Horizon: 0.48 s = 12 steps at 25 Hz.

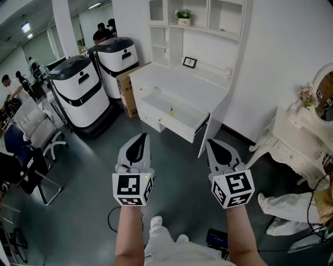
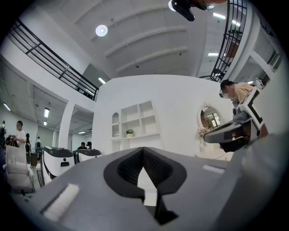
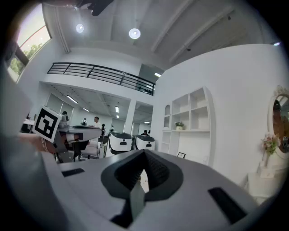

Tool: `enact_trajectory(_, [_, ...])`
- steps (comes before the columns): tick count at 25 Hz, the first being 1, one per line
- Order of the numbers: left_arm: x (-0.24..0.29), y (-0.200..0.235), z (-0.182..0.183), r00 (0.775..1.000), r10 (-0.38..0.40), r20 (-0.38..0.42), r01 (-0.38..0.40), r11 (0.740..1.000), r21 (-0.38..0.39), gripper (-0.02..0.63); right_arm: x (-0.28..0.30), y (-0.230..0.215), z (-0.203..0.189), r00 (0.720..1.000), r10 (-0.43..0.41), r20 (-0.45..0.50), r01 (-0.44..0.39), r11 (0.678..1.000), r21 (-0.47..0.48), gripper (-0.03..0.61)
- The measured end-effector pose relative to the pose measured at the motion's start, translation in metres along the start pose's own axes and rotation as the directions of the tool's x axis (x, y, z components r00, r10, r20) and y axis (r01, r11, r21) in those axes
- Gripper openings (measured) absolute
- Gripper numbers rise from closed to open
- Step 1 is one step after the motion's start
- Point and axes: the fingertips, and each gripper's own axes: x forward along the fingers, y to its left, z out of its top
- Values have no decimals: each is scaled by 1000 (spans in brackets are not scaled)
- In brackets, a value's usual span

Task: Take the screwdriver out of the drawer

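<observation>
Yellow screwdriver point(image 1: 171, 111), lying in open white drawer point(image 1: 169, 126)

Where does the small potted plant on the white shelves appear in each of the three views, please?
Head view: potted plant at top centre, on a high shelf.
Left gripper view: slightly left of centre.
Right gripper view: right of centre.
Shared landmark: the white shelf unit holding it.
</observation>
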Motion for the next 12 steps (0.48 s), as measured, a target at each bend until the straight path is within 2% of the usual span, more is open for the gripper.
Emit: enact_trajectory(12, [-18,-7,-2,999,37,-9,-37,999,-1,9,-9,-2,-4,1000,19,3,-19,1000,-1,6])
